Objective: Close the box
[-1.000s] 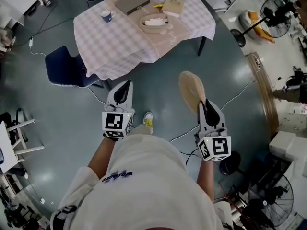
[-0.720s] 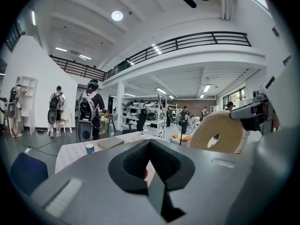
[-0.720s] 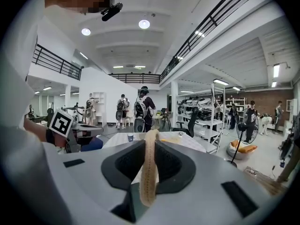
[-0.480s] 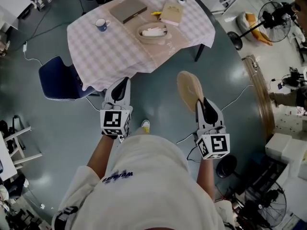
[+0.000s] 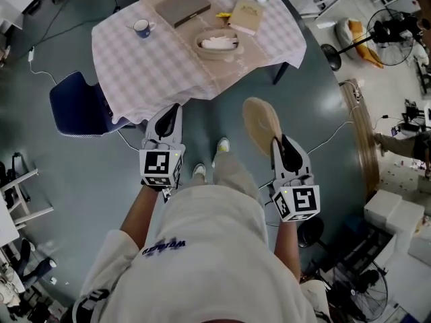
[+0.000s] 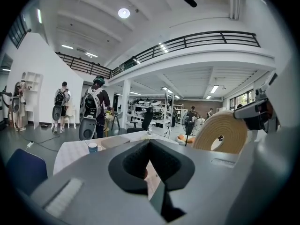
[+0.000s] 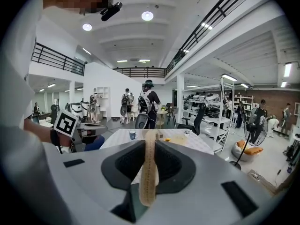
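Nearest me: the person stands on the open floor, both arms out front, not yet at the worktop.

Left hand-held gripper (image 5: 172, 110) at 11 o'clock from the torso: jaws together, nothing in them. Looks like it's kept free to steady the box later.

Right hand-held gripper (image 5: 277, 140) at 1 o'clock is clamped on the rim of a round woven lid (image 5: 260, 122). The lid is held on edge, so its own view shows only a thin vertical strip between the pads. An edge grip leaves the full disc face free to drop flat onto an opening. Fair guess: that's the point.

Further out at 10 o'clock, a blue chair (image 5: 75, 103) sits just beside the worktop's near-left corner.

At 12 o'clock is the worktop (image 5: 155, 66) with a checked cloth. The box (image 5: 217, 42) is a woven oval basket near its middle, open, with something white inside. It's well apart from the lid, so closing hasn't started.

Around the box:
- mug (image 5: 142, 27) at 10 o'clock
- flat grey case (image 5: 183, 5) at 11 o'clock
- tan packet (image 5: 245, 15) at 1 o'clock

My read: close the gap to the worktop, tip the lid level, centre it on the rim. The risk is the lid landing skewed off a one-point edge grip.
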`<state>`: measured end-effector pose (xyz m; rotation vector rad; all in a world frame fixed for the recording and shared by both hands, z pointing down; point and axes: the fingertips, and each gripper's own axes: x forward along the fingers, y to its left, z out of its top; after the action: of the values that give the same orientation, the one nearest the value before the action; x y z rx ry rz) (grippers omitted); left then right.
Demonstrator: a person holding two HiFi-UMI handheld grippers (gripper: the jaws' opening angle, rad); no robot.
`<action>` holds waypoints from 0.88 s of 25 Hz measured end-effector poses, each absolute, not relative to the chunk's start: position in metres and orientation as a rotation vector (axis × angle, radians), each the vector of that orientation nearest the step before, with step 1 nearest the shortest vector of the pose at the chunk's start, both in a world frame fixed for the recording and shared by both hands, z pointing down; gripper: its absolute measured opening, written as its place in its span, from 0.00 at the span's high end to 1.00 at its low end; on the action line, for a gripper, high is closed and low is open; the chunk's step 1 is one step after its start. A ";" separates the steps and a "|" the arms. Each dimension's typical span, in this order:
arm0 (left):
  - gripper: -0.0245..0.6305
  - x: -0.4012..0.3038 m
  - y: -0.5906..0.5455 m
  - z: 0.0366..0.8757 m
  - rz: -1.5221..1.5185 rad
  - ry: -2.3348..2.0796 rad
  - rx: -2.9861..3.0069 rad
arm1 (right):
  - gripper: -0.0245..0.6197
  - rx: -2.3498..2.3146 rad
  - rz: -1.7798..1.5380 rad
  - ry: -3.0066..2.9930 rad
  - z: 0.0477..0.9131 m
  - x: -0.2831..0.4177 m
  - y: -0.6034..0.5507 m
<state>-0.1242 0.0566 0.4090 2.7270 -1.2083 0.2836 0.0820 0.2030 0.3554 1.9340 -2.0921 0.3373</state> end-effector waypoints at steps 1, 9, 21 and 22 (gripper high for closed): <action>0.96 -0.123 0.054 0.410 0.283 -1.213 2.724 | 0.86 1.927 0.341 -2.080 0.358 0.086 0.198; 0.96 -0.110 0.025 0.410 0.291 -1.274 2.674 | 0.86 1.928 0.398 -2.110 0.359 0.121 0.143; 0.96 -0.070 -0.035 0.414 0.321 -1.328 2.627 | 0.86 1.833 0.421 -2.224 0.358 0.152 0.058; 0.96 -0.068 -0.040 0.415 0.324 -1.334 2.623 | 0.86 1.825 0.427 -2.236 0.359 0.154 0.051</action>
<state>-0.0676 -0.0403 0.4146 2.6230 -1.3339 0.3243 0.1537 0.0512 0.3590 1.8252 -2.2357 0.4272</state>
